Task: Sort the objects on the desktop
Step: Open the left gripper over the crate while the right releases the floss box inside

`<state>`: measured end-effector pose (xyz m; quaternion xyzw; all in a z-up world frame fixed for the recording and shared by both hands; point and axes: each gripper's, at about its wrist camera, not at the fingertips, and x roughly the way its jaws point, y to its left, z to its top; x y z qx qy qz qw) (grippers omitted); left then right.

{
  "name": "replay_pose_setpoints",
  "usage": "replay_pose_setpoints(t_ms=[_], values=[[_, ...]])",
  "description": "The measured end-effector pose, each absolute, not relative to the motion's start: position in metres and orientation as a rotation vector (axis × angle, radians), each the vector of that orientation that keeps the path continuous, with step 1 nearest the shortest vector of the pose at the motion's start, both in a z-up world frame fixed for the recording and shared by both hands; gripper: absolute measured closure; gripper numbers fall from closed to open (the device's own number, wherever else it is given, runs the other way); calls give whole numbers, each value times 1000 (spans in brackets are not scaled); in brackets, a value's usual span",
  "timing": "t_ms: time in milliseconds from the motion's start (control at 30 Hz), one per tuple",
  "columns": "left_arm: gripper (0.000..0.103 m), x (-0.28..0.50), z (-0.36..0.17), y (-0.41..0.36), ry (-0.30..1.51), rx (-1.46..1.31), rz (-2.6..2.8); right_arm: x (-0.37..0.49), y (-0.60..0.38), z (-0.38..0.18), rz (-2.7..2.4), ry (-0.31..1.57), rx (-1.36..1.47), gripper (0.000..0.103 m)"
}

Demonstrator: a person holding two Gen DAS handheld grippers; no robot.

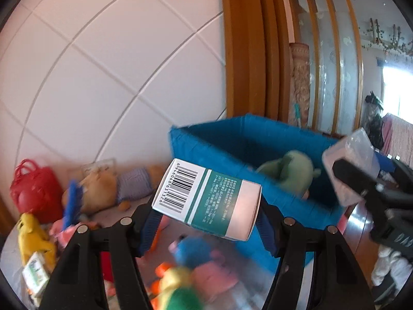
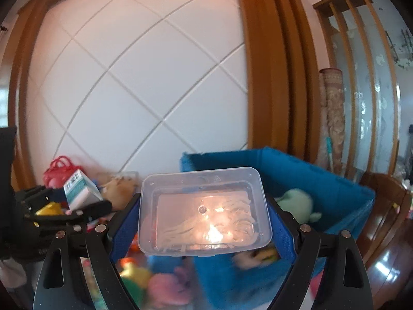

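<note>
My left gripper [image 1: 207, 218] is shut on a white and green carton [image 1: 206, 199] with a barcode, held tilted in the air in front of the blue fabric bin [image 1: 206, 139]. My right gripper [image 2: 204, 222] is shut on a clear plastic lidded container [image 2: 204, 209], its blue pads pressing both short sides. In the left wrist view that clear container [image 1: 356, 152] shows at the right, near the bin's rim. In the right wrist view the carton [image 2: 78, 190] and the left gripper [image 2: 74, 204] appear at the left. A green plush toy [image 1: 291, 171] lies inside the bin.
Plush toys in blue, pink, yellow and green [image 1: 193, 266] crowd the tabletop below. A red toy bag [image 1: 33, 188], a yellow toy [image 1: 32, 235] and a purple knitted piece [image 1: 134, 183] sit by the tiled wall. A wooden door frame [image 1: 247, 46] stands behind the bin.
</note>
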<state>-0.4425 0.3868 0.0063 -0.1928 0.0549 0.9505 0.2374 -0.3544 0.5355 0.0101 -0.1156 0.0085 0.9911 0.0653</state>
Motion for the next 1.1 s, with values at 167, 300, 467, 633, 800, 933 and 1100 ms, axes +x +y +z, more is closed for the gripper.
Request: replay_pose_setpoints(t_ms=[167,300,467,633,800,933,1100], values=[[38,-462,16,467,158,-546,2584,-375,618,11,2944,48,-402,14],[38,-474,7,524,206,-608,2547,-388,660,-2,2920,61,-472,14],[38,-481,-7,567,262,-675,2518,-399,702,-18,2897,97,-535,14],[37,-488,-16,579,282,-719,2531,-407,723,-27,2899,128,-562,14],[18,-490,-14,574,275,-720,2590,-414,725,-31,2912,128,-558,9],[10,-492,-14,567,263,-730,2597,-414,726,-29,2912,136,-535,0],[10,-493,-14,565,259,-732,2602,-414,727,-29,2921,134,-530,0]])
